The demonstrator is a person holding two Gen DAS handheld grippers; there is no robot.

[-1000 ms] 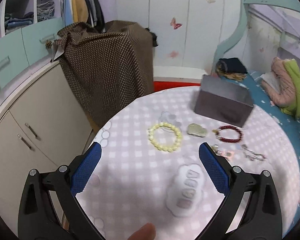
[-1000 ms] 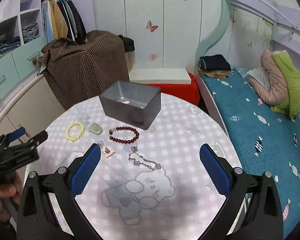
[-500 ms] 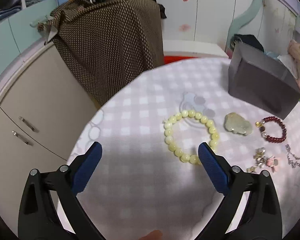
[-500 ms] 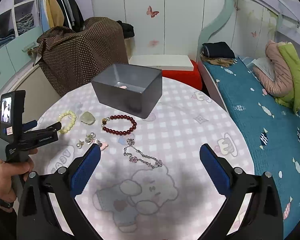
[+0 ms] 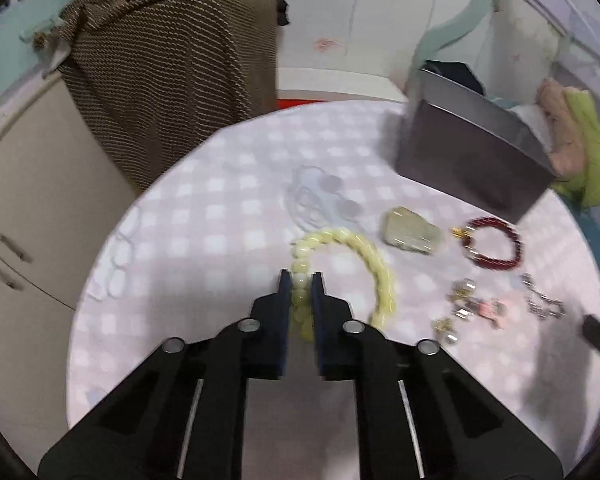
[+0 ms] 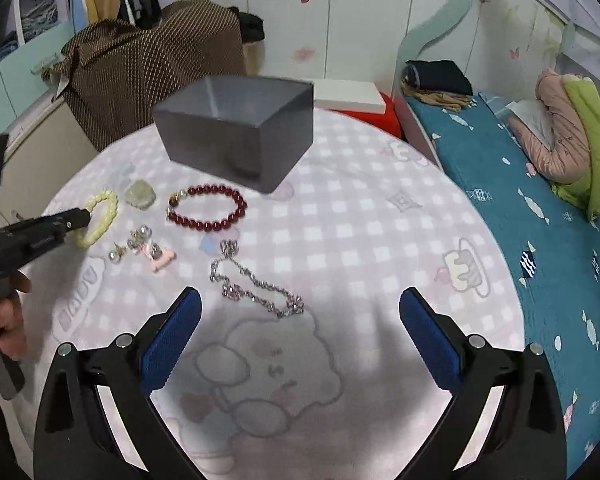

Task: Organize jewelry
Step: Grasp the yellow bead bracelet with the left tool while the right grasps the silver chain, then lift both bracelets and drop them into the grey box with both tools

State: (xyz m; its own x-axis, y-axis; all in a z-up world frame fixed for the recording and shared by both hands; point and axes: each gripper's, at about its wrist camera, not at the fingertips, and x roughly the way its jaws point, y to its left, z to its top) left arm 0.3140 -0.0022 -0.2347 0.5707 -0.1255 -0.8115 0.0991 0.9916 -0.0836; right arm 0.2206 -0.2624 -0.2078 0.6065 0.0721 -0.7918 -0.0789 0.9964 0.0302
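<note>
My left gripper (image 5: 301, 280) is shut on the near side of a pale yellow bead bracelet (image 5: 372, 256) that lies on the checked round table (image 6: 380, 220). In the right wrist view the same left gripper (image 6: 82, 218) pinches the yellow bracelet (image 6: 104, 208). My right gripper (image 6: 300, 312) hangs open just above the table, and the silver chain (image 6: 256, 284) lies just beyond its fingertips. A dark red bead bracelet (image 6: 208, 208), a pale green stone pendant (image 6: 140, 194) and small earrings with a pink charm (image 6: 144, 246) lie between them. An open grey box (image 6: 240, 128) stands behind.
A bed with a teal cover (image 6: 520, 200) runs along the right of the table. A brown dotted cloth (image 5: 172, 68) drapes over furniture at the back left, beside beige cabinets (image 5: 28, 208). A red stool with a white box (image 6: 352, 94) stands behind the table. A hand (image 6: 4, 320) holds the left gripper's handle.
The left gripper came down onto the yellow bracelet and its wide-open jaws closed on the beads. The right gripper sank closer to the silver chain, still open.
</note>
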